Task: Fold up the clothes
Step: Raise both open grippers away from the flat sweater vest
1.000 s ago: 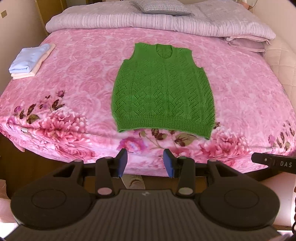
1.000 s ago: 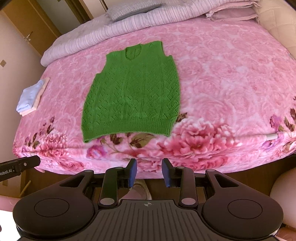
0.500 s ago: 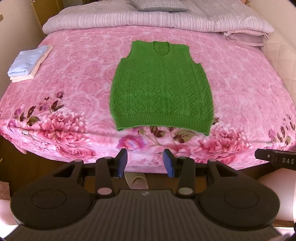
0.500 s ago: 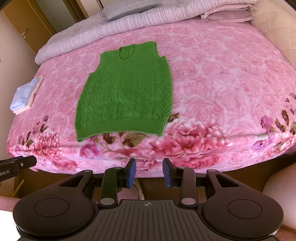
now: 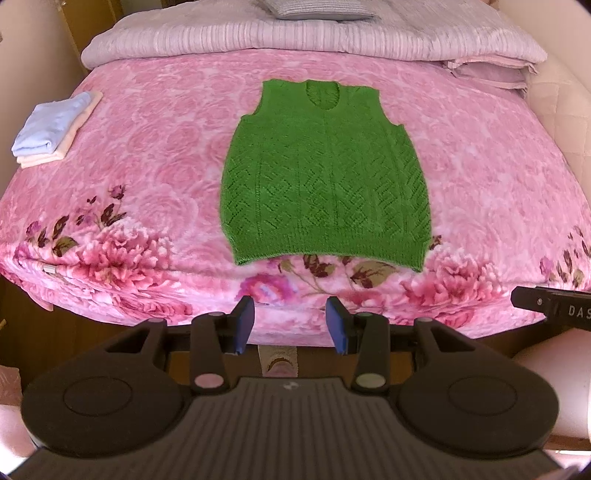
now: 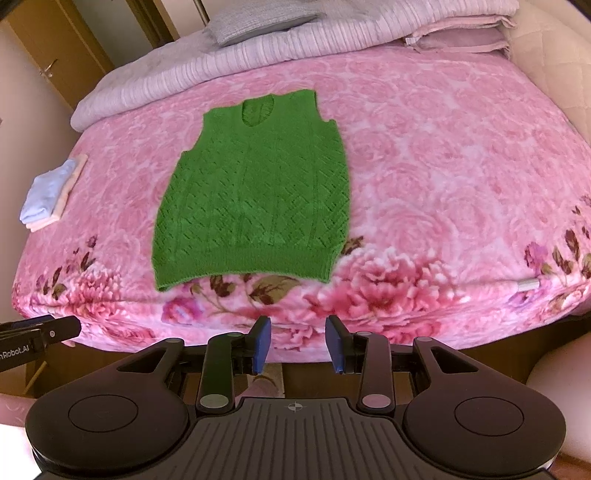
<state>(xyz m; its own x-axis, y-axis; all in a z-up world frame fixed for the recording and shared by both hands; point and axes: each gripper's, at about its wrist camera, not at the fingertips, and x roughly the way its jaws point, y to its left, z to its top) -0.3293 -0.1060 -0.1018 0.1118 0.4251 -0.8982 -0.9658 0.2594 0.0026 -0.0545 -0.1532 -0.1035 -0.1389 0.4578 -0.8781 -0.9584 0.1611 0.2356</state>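
Door handle (image 6: pixel 47 68) shows only beside right wrist's green vest (image 6: pixel 255 192).

We see the bed (image 5: pixel 480 177) ahead of the tools under a pink floral blanket (image 5: pixel 155 155). A green vest (image 5: pixel 325 177) lies flat on it, straight ahead, hem toward us. Far left sits a folded stack (image 5: pixel 55 127); beyond the vest, a quilt (image 5: pixel 295 37) and pillow (image 6: pixel 258 18).

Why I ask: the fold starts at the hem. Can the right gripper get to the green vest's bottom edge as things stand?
Probably yes: the right gripper is open and empty, and only bare pink blanket lies between it and the green vest.
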